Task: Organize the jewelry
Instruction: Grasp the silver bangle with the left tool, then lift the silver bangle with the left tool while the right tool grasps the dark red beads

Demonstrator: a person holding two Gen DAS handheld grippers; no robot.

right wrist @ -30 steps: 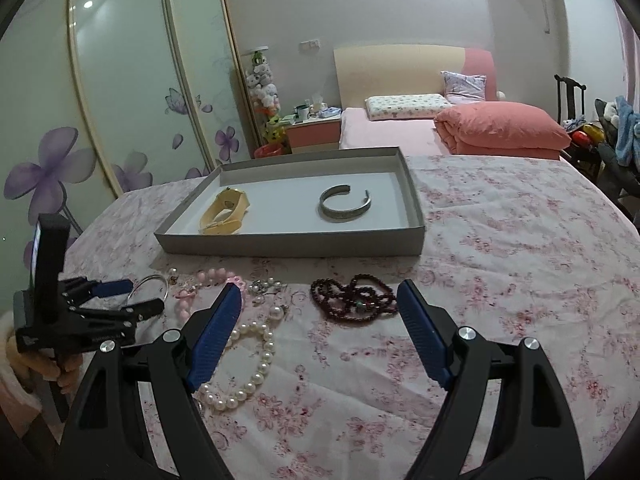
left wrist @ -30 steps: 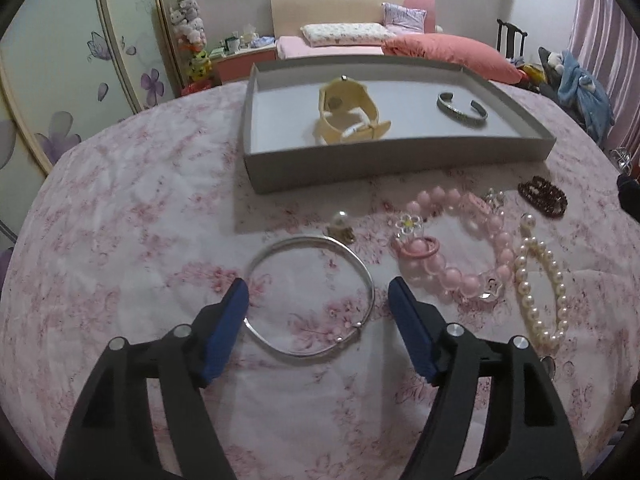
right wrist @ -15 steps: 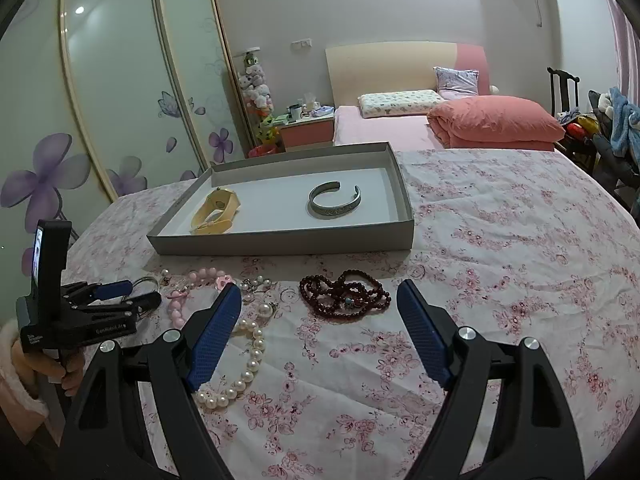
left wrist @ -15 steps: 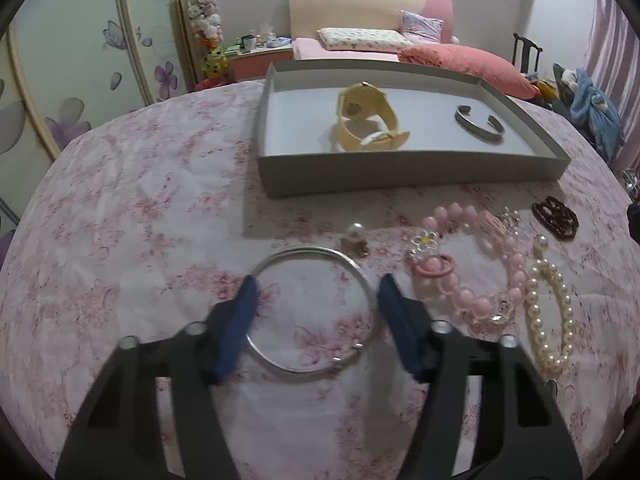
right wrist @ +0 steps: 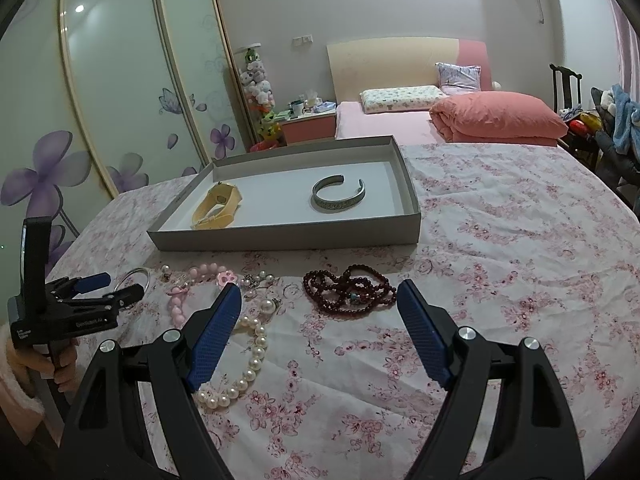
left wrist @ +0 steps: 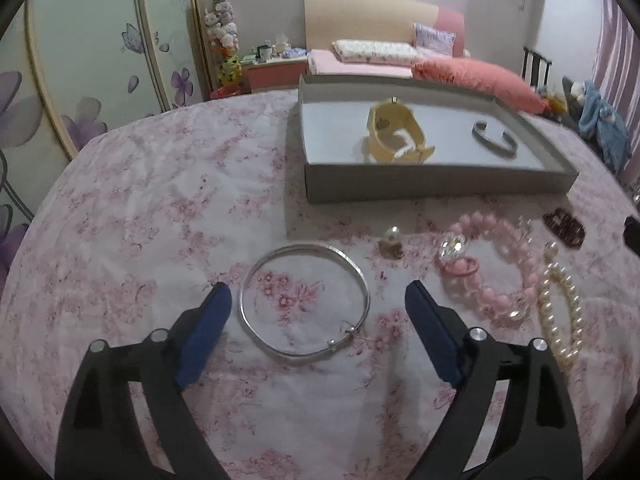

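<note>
L tool (left wrist: pixel 316 296) & R tool (right wrist: pixel 319 294) both spread wide, low.

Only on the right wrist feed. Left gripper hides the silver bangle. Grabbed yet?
Observer: No. Left gripper is open, silver bangle lying flat between its fingers.
Operator: Touching a finger?
Observer: Neither; tablecloth shows on both sides of it.
Operator: Where's the clasp?
Observer: Clasp sits on the near arc, the side closest to the gripper.
</note>
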